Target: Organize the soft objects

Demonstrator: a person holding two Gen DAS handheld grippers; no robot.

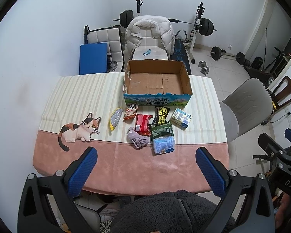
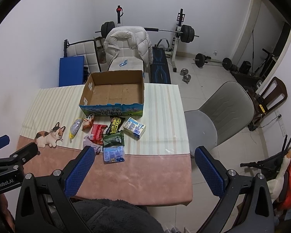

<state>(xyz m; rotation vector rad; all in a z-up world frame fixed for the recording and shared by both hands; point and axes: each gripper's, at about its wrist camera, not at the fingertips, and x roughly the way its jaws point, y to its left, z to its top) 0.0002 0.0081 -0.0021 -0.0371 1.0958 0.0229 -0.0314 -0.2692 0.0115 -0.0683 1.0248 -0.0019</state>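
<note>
An empty cardboard box [image 1: 157,81] [image 2: 114,93] stands at the table's far side. In front of it lie soft items: a yellow-edged sponge [image 1: 115,118] [image 2: 75,127], a snack packet [image 1: 131,111], a red packet [image 1: 143,124] [image 2: 97,131], a black wipes pack [image 1: 162,114] [image 2: 115,127], a green pack [image 1: 161,130] [image 2: 113,138], a blue tissue pack [image 1: 163,145] [image 2: 113,154], a grey cloth [image 1: 137,139] and a small carton [image 1: 181,118] [image 2: 134,129]. My left gripper [image 1: 145,169] and right gripper [image 2: 143,169] are open and empty, above the table's near edge.
The table has a striped and pink cloth [image 1: 126,165] with a cat picture [image 1: 79,130]. A grey chair [image 1: 246,104] [image 2: 223,114] stands to the right. A chair with a white jacket [image 1: 151,35] stands behind the box. Weights [image 1: 225,54] lie on the floor.
</note>
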